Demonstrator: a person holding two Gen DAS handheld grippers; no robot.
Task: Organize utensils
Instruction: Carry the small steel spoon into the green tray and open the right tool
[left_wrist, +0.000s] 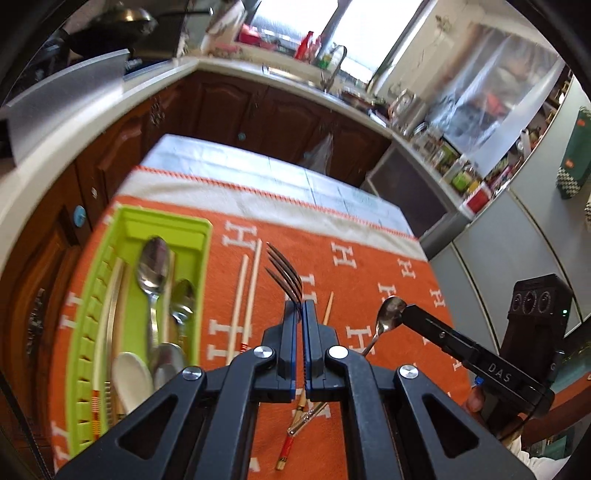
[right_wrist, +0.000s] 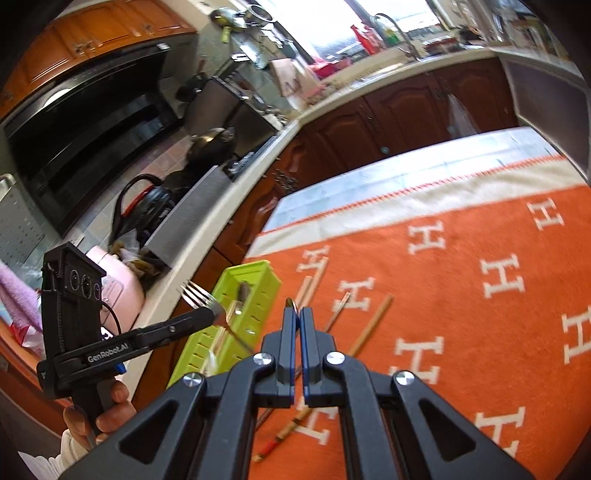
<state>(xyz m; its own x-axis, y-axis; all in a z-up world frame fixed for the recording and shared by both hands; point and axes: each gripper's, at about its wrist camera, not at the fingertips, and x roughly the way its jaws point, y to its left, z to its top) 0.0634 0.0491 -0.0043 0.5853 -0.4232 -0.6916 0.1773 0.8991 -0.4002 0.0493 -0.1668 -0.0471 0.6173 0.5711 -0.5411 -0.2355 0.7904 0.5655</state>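
Note:
My left gripper (left_wrist: 303, 308) is shut on a metal fork (left_wrist: 282, 271), tines pointing forward, held above the orange cloth just right of the green utensil tray (left_wrist: 166, 225). The tray holds several spoons (left_wrist: 152, 264) and chopsticks. My right gripper (right_wrist: 295, 314) is shut on a small metal spoon (left_wrist: 389, 314); only the spoon's rim (right_wrist: 291, 303) shows between its fingers in the right wrist view. The left gripper with the fork (right_wrist: 201, 295) shows there over the tray (right_wrist: 255, 288). Loose chopsticks (left_wrist: 245, 295) lie on the cloth.
The orange cloth with white H letters (left_wrist: 369, 266) covers the table. More chopsticks (right_wrist: 369, 326) lie on it, one with a red end (left_wrist: 290, 443). Brown kitchen cabinets (left_wrist: 258, 107) and a white counter stand beyond the table. A person's hand (right_wrist: 107, 410) holds the left gripper.

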